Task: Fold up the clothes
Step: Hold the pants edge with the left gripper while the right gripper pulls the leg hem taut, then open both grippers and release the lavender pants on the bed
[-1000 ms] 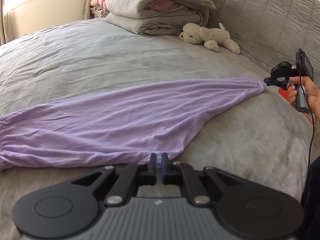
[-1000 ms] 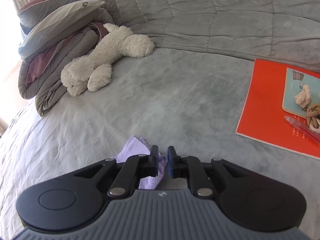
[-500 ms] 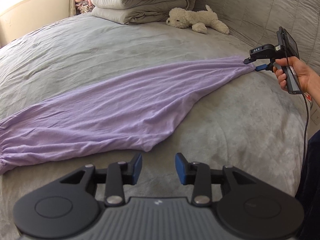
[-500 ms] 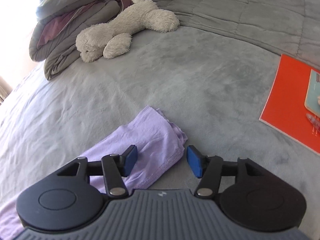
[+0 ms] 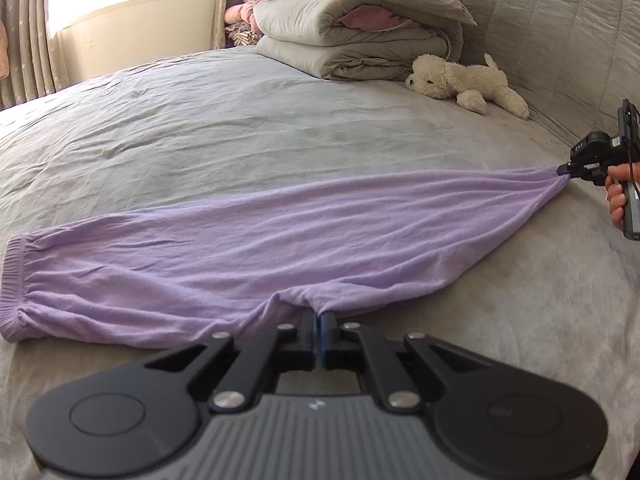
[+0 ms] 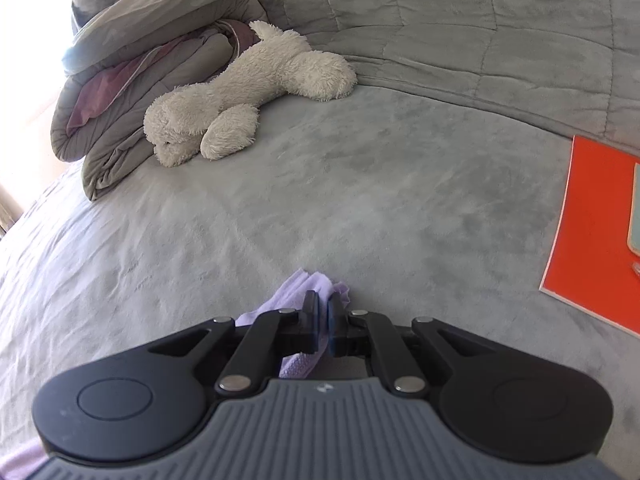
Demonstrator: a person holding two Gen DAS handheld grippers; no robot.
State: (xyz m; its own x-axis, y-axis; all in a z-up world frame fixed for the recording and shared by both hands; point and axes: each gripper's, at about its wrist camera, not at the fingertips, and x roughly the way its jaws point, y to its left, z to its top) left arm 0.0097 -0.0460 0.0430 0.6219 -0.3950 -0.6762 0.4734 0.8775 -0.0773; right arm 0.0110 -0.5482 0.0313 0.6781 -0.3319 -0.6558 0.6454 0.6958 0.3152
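Note:
Lilac trousers (image 5: 280,240) lie stretched across the grey bed, elastic waistband at the far left. My left gripper (image 5: 316,322) is shut on the near edge of the fabric, which puckers up at the fingertips. In the left wrist view, my right gripper (image 5: 564,169) is at the far right edge, held by a hand, pinching the leg end so the cloth draws to a point. In the right wrist view my right gripper (image 6: 323,308) is shut on a bunched tuft of the lilac trousers (image 6: 316,284).
A white plush dog (image 5: 464,80) lies at the back of the bed beside a stack of folded grey quilts and pillows (image 5: 352,36). An orange book (image 6: 596,236) rests on the bed to the right. A window and curtains are at the far left.
Both grippers stood open half a second ago; both have now closed on the trousers again, the left on the near edge, the right on the leg end. The cloth is pulled taut.

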